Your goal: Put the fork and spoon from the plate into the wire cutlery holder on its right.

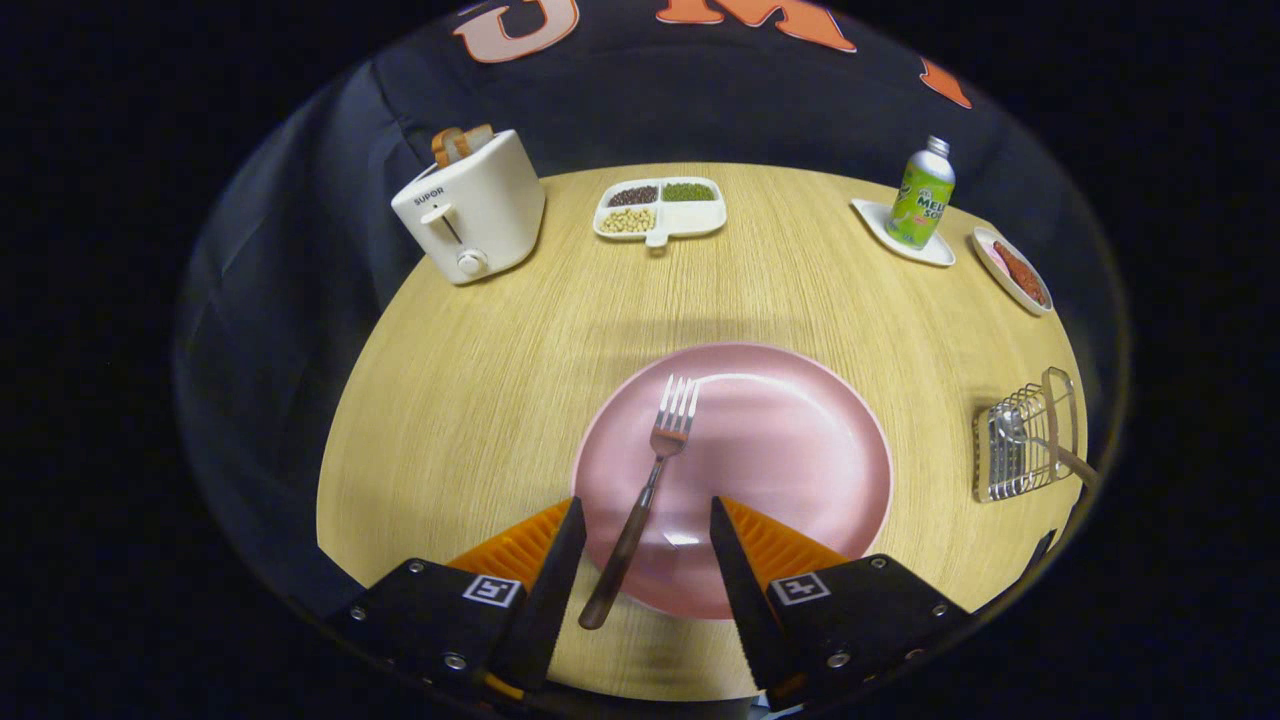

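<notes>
A pink plate (800,450) lies on the round wooden table just ahead of my fingers. A metal fork (645,495) with a dark handle rests on it, tines pointing away from me, its handle running back over the plate's near rim. My gripper (645,510) is open, and the fork's handle lies between the two fingertips without either one touching it. To the right of the plate stands the wire cutlery holder (1025,440). A spoon (1035,440) sits in it, bowl down inside and handle sticking out to the right.
A white toaster (475,205) with bread in it stands at the far left. A divided white dish (660,208) of beans sits at the back. At the far right are a green bottle (922,195) on a white saucer and a small dish (1012,270).
</notes>
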A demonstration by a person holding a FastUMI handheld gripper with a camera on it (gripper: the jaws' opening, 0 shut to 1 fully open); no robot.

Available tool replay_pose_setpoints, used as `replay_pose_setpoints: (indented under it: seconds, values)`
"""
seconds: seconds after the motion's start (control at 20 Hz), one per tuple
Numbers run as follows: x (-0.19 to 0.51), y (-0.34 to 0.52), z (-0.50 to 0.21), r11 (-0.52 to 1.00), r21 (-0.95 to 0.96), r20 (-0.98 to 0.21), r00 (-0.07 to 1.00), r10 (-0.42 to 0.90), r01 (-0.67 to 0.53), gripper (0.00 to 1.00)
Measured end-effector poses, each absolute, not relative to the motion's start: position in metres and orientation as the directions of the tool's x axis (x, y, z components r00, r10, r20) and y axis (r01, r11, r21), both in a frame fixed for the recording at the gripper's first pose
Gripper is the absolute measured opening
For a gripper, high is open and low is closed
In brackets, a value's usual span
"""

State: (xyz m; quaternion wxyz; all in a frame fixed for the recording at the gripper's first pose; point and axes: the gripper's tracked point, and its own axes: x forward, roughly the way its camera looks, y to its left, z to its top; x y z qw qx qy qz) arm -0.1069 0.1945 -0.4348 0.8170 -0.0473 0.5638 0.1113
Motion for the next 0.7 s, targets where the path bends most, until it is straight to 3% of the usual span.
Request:
replay_pose_setpoints:
  seconds: [0.1,0.15,0.35,0.7]
  values:
    - [-0.108,0.191,-0.444,0.972,0.027,-0.945,0.311,0.101,-0.232,0.58]
    - [-0.11,0.193,-0.447,0.973,0.036,-0.949,0.299,0.105,-0.228,0.44]
    - [-0.12,0.177,-0.463,0.977,-0.008,-0.973,0.228,0.042,-0.213,0.19]
    - [-0.125,0.184,-0.467,0.978,0.108,-0.975,0.174,0.139,-0.177,0.07]
